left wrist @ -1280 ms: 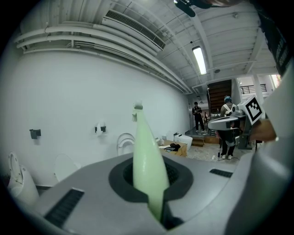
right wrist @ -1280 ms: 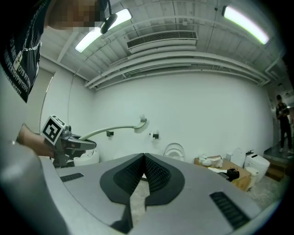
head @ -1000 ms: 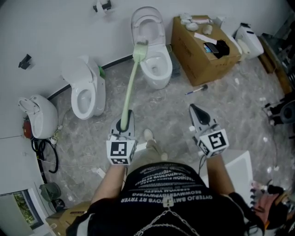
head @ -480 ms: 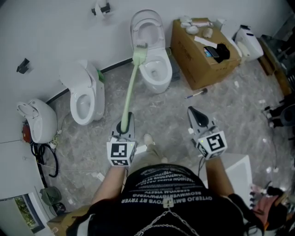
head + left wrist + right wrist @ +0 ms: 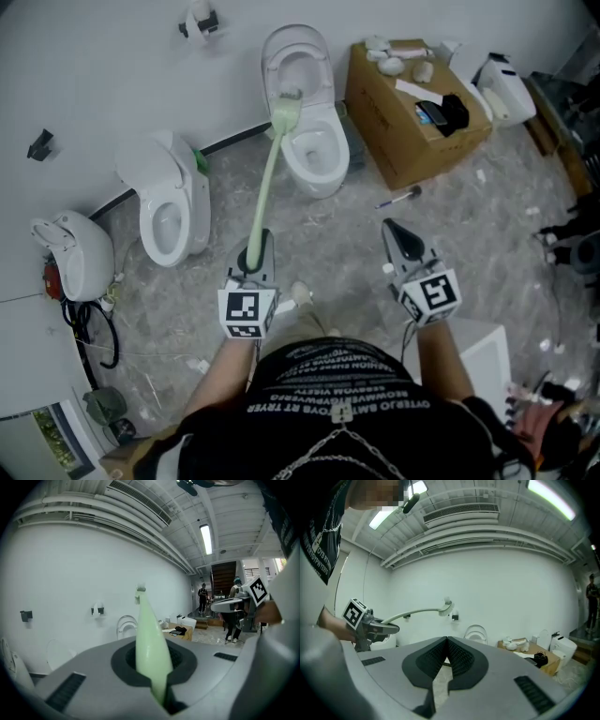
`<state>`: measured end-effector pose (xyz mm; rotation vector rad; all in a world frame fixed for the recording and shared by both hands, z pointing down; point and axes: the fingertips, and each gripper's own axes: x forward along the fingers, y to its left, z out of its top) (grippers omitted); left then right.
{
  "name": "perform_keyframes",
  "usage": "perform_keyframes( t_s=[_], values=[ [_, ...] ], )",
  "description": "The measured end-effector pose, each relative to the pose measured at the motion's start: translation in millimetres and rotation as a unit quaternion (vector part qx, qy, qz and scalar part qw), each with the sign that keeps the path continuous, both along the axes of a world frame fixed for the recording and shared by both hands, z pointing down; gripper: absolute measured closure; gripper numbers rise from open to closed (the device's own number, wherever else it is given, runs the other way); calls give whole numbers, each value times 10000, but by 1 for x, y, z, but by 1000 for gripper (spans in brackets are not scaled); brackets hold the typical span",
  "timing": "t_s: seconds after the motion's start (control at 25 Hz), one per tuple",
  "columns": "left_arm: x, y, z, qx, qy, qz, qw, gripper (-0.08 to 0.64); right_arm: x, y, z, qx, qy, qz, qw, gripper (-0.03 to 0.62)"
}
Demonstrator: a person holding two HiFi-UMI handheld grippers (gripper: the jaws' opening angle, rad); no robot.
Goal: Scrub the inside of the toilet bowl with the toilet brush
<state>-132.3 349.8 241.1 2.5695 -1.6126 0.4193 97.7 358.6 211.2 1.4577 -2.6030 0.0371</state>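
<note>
My left gripper (image 5: 257,246) is shut on the handle of a pale green toilet brush (image 5: 267,173). The brush points up and away, its head (image 5: 286,110) in the air in front of the white toilet (image 5: 315,141) with the raised lid. In the left gripper view the green handle (image 5: 149,644) rises from between the jaws. My right gripper (image 5: 401,238) is shut and holds nothing; its jaws meet in the right gripper view (image 5: 446,656), where the brush (image 5: 422,612) and the toilet (image 5: 476,633) show farther off.
A second white toilet (image 5: 169,197) stands to the left. A cardboard box (image 5: 412,103) with small items sits right of the target toilet. A pen-like tool (image 5: 399,198) lies on the marble floor. White appliance (image 5: 70,246) and cables at far left.
The view has drifted slightly; the toilets and box sit a little higher and farther left in the frame. Both grippers keep their places and the brush stays gripped.
</note>
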Motion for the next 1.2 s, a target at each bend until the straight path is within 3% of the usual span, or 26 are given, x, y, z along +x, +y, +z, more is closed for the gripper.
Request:
perform_keyframes(
  t_s=[1.2],
  values=[
    [-46, -172, -1, 4, -33, 322, 9995, 558, -58, -170, -11, -65, 49, 141, 9999, 589]
  ],
)
